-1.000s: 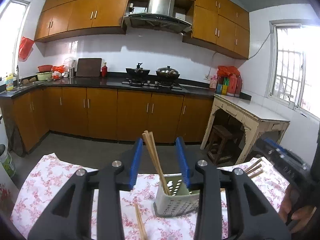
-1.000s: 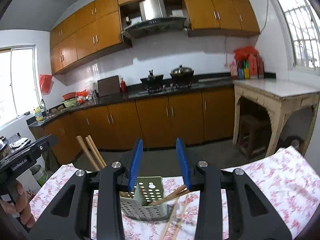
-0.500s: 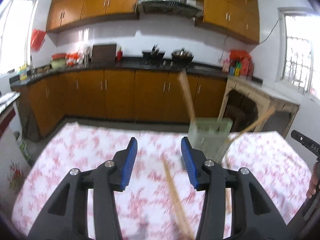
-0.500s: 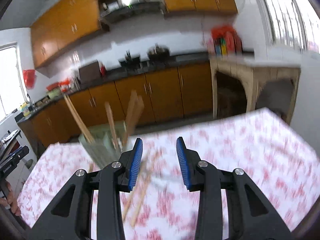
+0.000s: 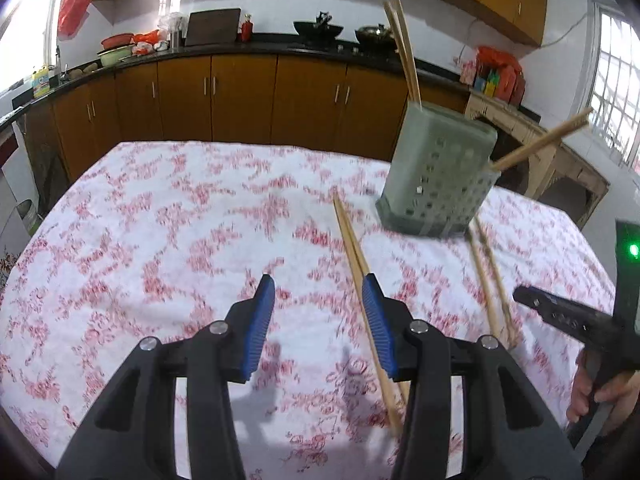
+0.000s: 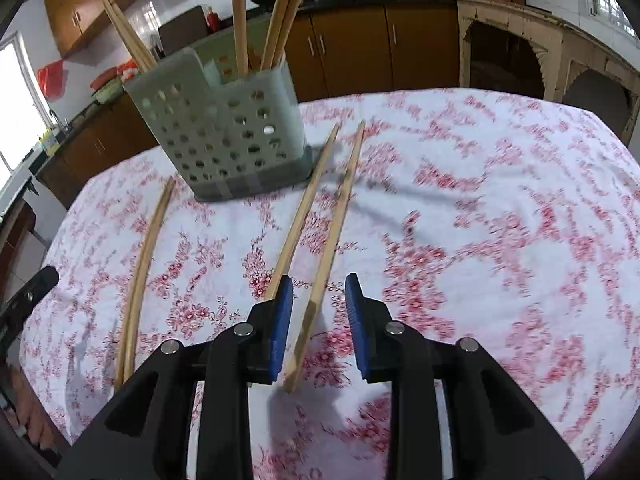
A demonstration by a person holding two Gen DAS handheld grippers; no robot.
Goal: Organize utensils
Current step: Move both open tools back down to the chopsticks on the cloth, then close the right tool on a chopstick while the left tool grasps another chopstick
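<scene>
A grey-green perforated holder (image 5: 436, 176) (image 6: 224, 140) stands on the floral tablecloth (image 5: 180, 240) with several wooden chopsticks upright in it. My left gripper (image 5: 318, 280) hangs open low over the cloth, with nothing between its pads. A loose chopstick pair (image 5: 350, 236) runs under its right finger. A second pair (image 5: 490, 292) lies further right. My right gripper (image 6: 319, 280) is low over that pair, its jaws closing. One chopstick (image 6: 332, 236) lies between the pads, untouched, and its mate (image 6: 304, 208) passes behind the left finger.
The other pair (image 6: 140, 276) lies at the left in the right wrist view. In the left wrist view the right tool (image 5: 560, 316) and the hand holding it sit at the right edge. Brown cabinets (image 5: 240, 96) and a worn side table (image 6: 540, 40) stand beyond the table.
Both grippers have sunk toward the table and tipped downward, so the cloth now fills both views. The left jaws stand wider than a second ago. The right jaws have narrowed around one chopstick.
</scene>
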